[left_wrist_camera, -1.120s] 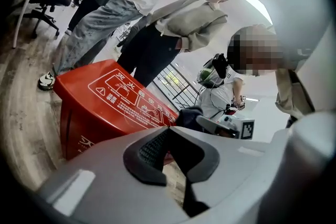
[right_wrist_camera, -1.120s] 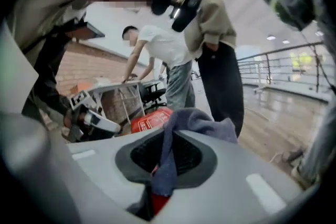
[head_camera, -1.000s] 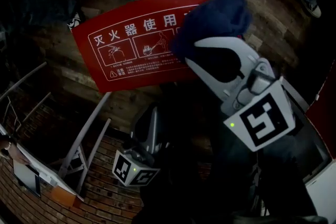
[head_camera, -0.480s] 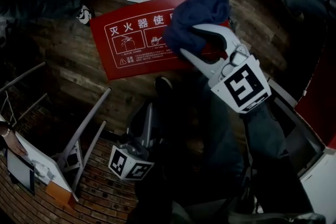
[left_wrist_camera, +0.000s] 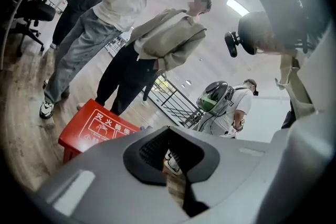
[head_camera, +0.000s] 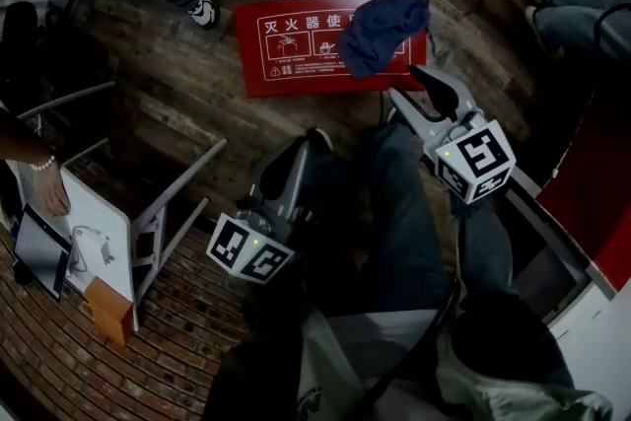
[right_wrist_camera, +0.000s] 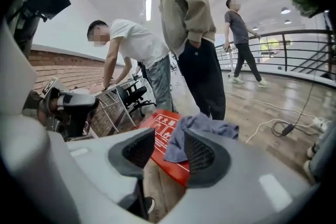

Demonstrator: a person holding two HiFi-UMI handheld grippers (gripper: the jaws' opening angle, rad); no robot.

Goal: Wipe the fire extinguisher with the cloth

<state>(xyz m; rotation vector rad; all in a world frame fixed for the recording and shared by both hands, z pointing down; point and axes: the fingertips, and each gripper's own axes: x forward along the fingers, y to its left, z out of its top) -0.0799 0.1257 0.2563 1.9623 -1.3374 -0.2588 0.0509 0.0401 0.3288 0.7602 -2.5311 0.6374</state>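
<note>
My right gripper (head_camera: 404, 82) has let go of the blue cloth (head_camera: 380, 30). Its jaws, clamped on it a second ago, now stand apart and empty, drawn back from the red fire extinguisher box (head_camera: 296, 64). The cloth now lies draped over the lid's right end. In the head view the box looks farther off.

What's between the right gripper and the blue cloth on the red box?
Only bare wooden floor and the red lettered box's near edge separate the open right gripper from the crumpled blue cloth; the right gripper view shows it.
</note>
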